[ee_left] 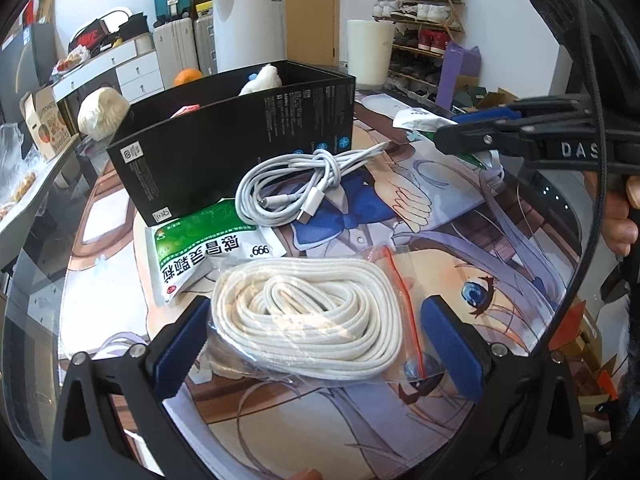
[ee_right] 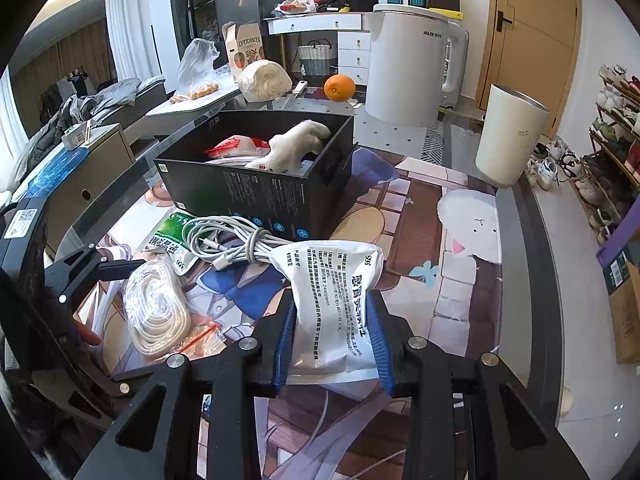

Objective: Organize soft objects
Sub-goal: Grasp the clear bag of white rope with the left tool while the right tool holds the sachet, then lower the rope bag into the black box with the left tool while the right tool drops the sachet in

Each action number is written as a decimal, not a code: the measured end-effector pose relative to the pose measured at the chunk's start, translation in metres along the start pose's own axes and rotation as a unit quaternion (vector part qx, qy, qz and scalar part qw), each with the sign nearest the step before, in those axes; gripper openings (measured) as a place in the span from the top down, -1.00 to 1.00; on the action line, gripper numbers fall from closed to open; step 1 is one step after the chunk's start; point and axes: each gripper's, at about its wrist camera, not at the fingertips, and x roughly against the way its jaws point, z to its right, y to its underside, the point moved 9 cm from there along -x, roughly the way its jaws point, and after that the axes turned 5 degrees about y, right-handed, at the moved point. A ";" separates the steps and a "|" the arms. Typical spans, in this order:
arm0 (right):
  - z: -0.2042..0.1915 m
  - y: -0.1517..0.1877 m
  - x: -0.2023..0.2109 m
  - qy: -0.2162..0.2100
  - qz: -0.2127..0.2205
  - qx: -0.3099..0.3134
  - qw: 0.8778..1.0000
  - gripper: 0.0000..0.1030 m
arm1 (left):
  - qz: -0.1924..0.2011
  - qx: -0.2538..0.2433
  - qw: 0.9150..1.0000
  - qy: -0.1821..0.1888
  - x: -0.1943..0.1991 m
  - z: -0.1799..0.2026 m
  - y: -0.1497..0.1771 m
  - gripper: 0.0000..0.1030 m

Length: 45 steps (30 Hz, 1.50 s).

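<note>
A clear zip bag of coiled white cord [ee_left: 308, 320] lies on the printed mat. My left gripper [ee_left: 316, 308] is open, with a blue pad on each side of the bag. My right gripper [ee_right: 332, 300] is shut on a white medicine sachet [ee_right: 332, 280] and holds it above the mat; from the left wrist it shows at the upper right [ee_left: 452, 136]. The black box [ee_right: 256, 184] behind holds a white plush toy [ee_right: 296, 144] and a red-and-white packet [ee_right: 240, 146]. In front of the box lie a bundled white charging cable [ee_left: 296, 184] and a green sachet [ee_left: 200, 256].
Beyond the box stand a white kettle [ee_right: 412, 64], a cream cup [ee_right: 508, 136], an orange [ee_right: 339, 88] and a white roll [ee_right: 264, 78]. The glass table's edge [ee_right: 520, 240] curves along the right, with a shoe rack [ee_right: 616, 140] past it.
</note>
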 end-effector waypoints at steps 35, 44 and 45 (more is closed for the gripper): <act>-0.006 -0.017 0.021 -0.008 0.044 -0.005 0.999 0.33 | 0.101 0.042 0.994 0.014 0.056 -0.032 -0.031 -0.33; -0.025 -0.038 0.025 -0.019 0.071 0.000 0.997 0.33 | 0.139 0.054 0.989 -0.013 0.073 -0.057 -0.066 -0.33; -0.028 -0.041 0.024 -0.021 0.073 0.000 0.997 0.33 | 0.143 0.054 0.988 -0.016 0.074 -0.059 -0.070 -0.33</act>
